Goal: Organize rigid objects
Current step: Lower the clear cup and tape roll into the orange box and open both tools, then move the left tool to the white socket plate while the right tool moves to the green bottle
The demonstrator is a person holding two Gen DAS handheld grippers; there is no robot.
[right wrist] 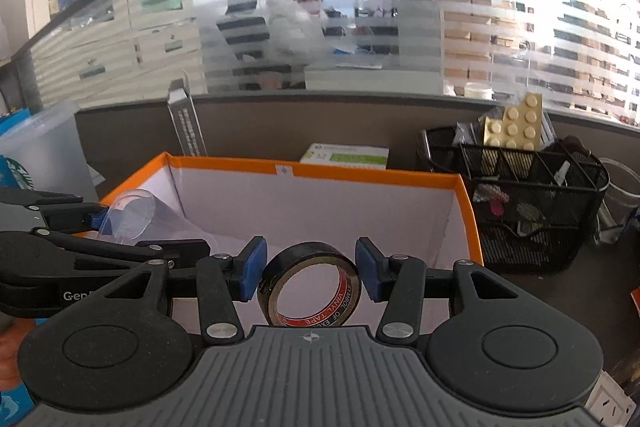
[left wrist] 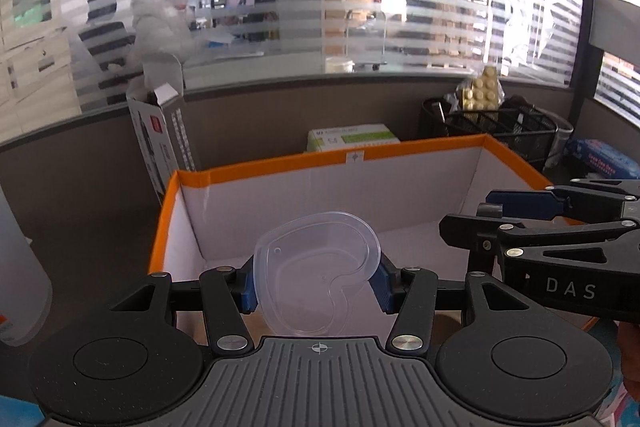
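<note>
My left gripper [left wrist: 316, 283] is shut on a clear heart-shaped plastic container [left wrist: 316, 267], held tilted over the near edge of a white box with an orange rim [left wrist: 280, 163]. My right gripper [right wrist: 310, 269] is shut on a black roll of vinyl tape [right wrist: 310, 283], upright between the blue pads, above the same box [right wrist: 360, 173]. The box floor that shows is bare. In the left wrist view the right gripper [left wrist: 476, 217] reaches in from the right, its tape hidden. In the right wrist view the left gripper [right wrist: 144, 231] comes in from the left with the clear container [right wrist: 128, 215].
A black mesh organizer [right wrist: 532, 207] with tan studded plates stands right of the box. Behind the box lie a green-and-white carton [right wrist: 346, 155] and a tall open carton [right wrist: 186, 123], against a grey partition. A translucent bin [right wrist: 44, 151] stands at the left. A person sits behind the striped glass.
</note>
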